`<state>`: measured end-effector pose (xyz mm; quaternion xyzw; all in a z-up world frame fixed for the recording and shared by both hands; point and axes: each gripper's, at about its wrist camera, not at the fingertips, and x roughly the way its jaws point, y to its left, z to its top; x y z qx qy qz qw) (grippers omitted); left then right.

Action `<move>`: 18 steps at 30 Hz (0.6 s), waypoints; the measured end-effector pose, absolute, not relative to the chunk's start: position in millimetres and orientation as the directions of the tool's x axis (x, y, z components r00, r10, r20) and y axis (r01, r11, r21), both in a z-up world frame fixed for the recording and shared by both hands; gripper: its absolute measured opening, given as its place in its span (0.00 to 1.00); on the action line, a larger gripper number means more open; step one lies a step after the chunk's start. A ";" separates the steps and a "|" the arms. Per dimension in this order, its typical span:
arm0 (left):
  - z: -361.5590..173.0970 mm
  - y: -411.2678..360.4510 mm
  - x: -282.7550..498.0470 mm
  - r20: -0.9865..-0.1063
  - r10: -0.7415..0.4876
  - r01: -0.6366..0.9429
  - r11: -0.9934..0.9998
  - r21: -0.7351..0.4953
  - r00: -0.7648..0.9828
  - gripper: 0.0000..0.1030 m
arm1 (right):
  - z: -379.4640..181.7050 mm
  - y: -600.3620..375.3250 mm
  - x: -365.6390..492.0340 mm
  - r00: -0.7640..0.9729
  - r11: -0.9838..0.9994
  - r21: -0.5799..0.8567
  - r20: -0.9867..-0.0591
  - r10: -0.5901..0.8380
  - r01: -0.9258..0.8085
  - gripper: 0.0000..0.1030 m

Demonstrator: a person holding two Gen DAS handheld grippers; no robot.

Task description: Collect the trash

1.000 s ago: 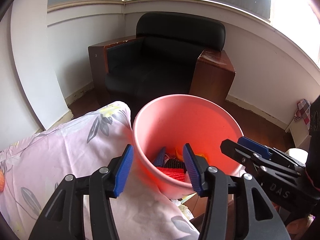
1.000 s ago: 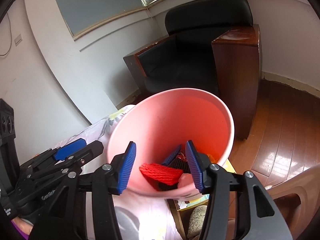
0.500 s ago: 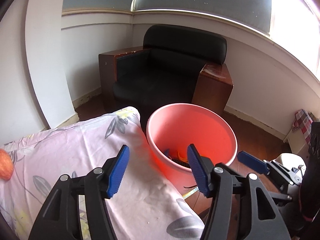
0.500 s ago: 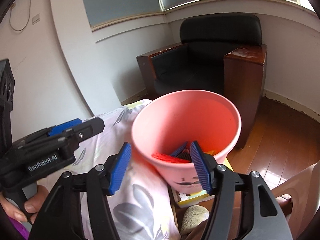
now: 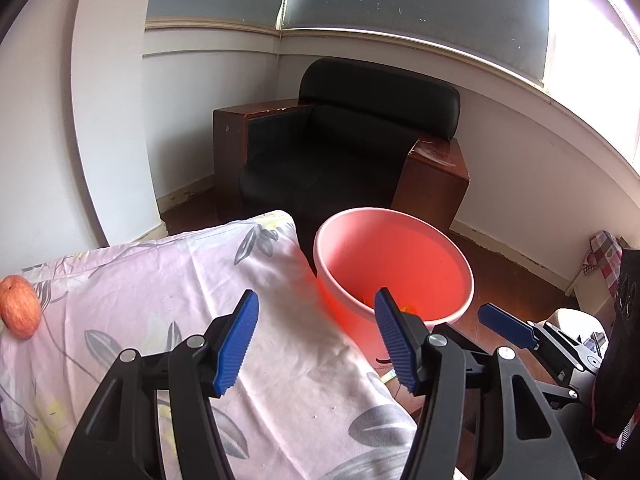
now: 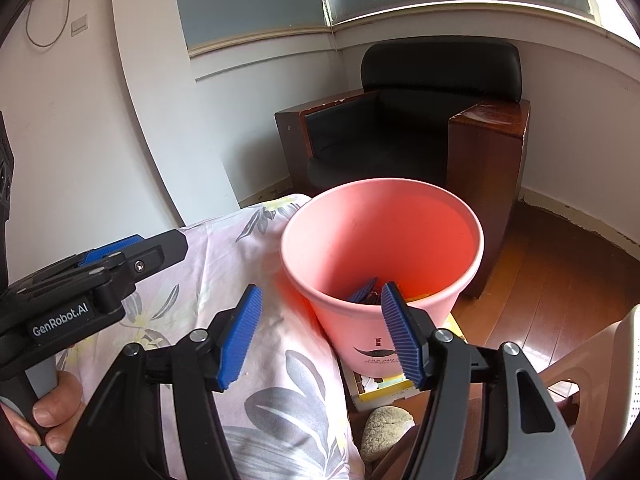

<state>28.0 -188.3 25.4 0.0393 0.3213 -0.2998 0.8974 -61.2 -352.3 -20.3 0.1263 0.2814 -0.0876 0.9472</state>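
Pink bin (image 6: pixel 382 240) contents mostly hidden by its near wall and the right gripper (image 6: pixel 318 336) finger; only dark and blue scraps (image 6: pixel 366 292) peek out, unidentifiable. Bin base hidden behind the floral cloth (image 5: pixel 160 300). Apple (image 5: pixel 18 306) clipped by left edge. Bin's printed label (image 6: pixel 376 354) too small to read.

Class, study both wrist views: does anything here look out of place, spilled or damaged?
One oddity: a whole apple sits alone on the floral cloth, far from the pink bin that already holds scraps. Nothing looks spilled, and both grippers, left and right, are open and empty.
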 end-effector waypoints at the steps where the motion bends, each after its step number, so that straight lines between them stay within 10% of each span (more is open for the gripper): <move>1: 25.4 -186.1 26.5 -0.600 -0.513 0.563 0.817 -0.124 0.614 0.58 | -19.8 -352.2 -59.8 0.827 0.953 0.190 -0.555 -0.093 0.235 0.61; 18: 23.9 -162.2 19.2 -0.596 -0.513 0.550 0.823 -0.139 0.618 0.58 | -15.8 -330.9 -61.8 0.830 0.964 0.164 -0.551 -0.088 0.211 0.61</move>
